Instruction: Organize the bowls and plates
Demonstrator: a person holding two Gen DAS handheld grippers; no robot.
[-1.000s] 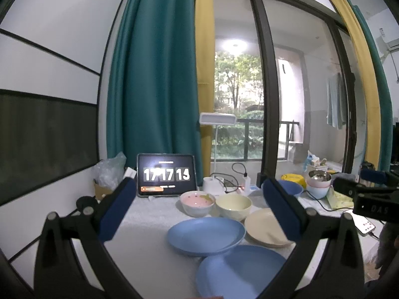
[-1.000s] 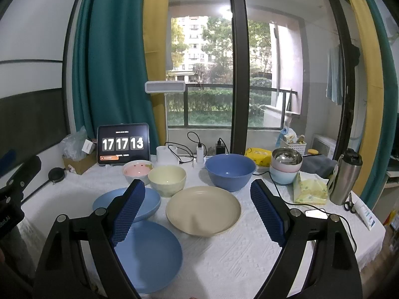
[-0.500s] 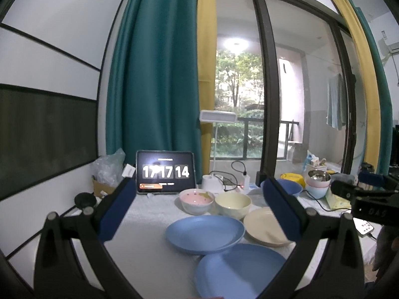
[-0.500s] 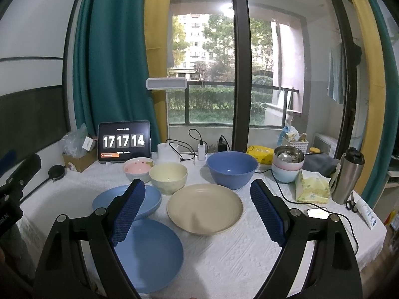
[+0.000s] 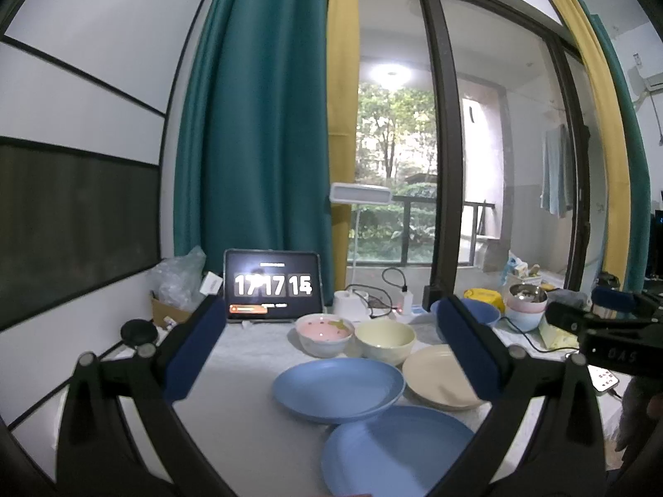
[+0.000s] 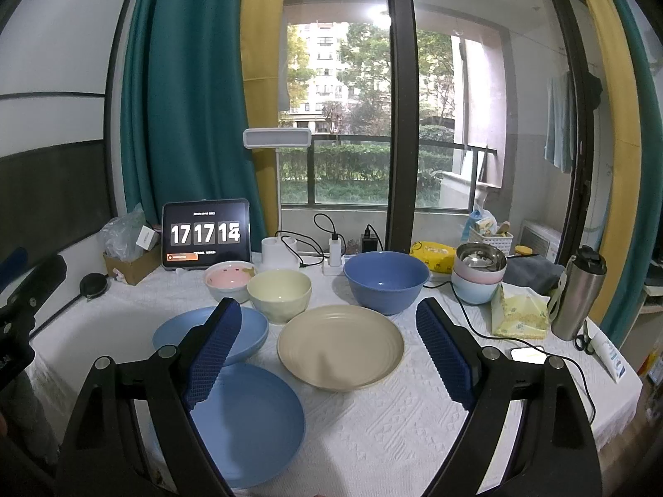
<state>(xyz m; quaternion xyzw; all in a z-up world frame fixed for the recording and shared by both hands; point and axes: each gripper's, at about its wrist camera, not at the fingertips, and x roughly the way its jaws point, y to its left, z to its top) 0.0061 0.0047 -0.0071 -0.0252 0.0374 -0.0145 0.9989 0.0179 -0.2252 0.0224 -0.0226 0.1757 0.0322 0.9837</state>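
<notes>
On the white table lie a near blue plate (image 6: pixel 248 418), a far blue plate (image 6: pixel 244 329) and a beige plate (image 6: pixel 339 346). Behind them stand a pink bowl (image 6: pixel 228 279), a pale yellow bowl (image 6: pixel 279 294) and a large blue bowl (image 6: pixel 385 279). The left wrist view shows the same blue plates (image 5: pixel 337 387) (image 5: pixel 393 451), beige plate (image 5: pixel 435 377) and small bowls (image 5: pixel 323 331) (image 5: pixel 385 339). My left gripper (image 5: pixel 331 352) and my right gripper (image 6: pixel 327 352) are open, empty and held above the table's near side.
A tablet clock (image 6: pixel 206 234), a desk lamp (image 6: pixel 277 138), chargers and cables stand at the back. Stacked bowls with a steel one (image 6: pixel 478 271), a tissue pack (image 6: pixel 520 312), a steel flask (image 6: pixel 578 292) and a phone (image 6: pixel 526 354) crowd the right side.
Both grippers have tilted or risen slightly, so the dishes sit a little lower in view. Nothing on the table has moved. The clock has advanced.
</notes>
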